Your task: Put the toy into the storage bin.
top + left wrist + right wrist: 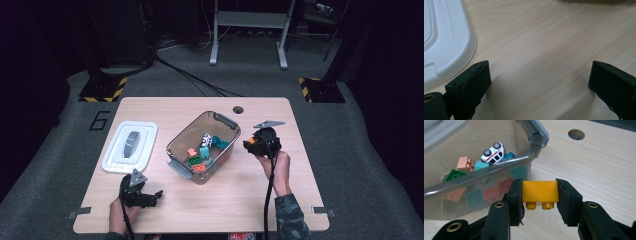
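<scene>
Gripping a yellow brick studs-down by its ends, the right tongs hold it above the tabletop, just beside the clear bin of bricks. Best to clear the rim fully before letting go. Left tongs rest wide open, empty, near the white lid.

Grey carpet floor, dark room — metal frame

A dark numeral "6" stands on the grey carpeted floor, just off the far left corner of the light wooden worktop. Nothing else carries legible writing.
</scene>
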Demonstrator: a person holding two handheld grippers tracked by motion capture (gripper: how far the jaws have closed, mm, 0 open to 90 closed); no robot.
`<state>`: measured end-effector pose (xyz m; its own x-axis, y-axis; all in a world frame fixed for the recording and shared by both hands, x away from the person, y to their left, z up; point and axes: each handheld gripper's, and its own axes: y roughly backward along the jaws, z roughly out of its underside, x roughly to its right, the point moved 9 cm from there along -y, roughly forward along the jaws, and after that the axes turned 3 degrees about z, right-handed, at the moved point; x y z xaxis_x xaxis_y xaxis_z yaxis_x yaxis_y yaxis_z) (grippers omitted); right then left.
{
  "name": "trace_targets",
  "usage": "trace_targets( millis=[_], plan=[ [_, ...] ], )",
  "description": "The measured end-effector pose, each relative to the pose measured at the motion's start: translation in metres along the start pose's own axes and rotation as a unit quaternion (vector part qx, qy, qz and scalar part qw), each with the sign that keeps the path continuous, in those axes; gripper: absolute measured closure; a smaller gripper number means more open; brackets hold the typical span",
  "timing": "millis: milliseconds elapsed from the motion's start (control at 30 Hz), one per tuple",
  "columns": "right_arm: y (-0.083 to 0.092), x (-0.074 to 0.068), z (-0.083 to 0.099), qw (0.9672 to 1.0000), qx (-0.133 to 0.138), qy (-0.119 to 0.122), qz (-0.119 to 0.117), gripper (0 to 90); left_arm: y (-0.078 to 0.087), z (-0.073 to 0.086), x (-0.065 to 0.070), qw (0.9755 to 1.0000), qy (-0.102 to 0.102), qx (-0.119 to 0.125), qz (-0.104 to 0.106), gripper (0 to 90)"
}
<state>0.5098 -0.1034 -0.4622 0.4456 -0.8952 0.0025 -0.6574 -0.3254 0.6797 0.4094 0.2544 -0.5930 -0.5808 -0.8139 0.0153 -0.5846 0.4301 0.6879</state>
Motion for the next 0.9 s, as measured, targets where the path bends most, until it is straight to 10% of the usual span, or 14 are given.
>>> trace_targets(
  millis=[900],
  plan=[
    [0.001, -0.02, -0.055, 0.9991, 0.024, 0.034, -0.011, 58.8, 0.0, 0.0, 0.0, 1.0, 0.0, 0.0, 0.002, 4.1]
  ],
)
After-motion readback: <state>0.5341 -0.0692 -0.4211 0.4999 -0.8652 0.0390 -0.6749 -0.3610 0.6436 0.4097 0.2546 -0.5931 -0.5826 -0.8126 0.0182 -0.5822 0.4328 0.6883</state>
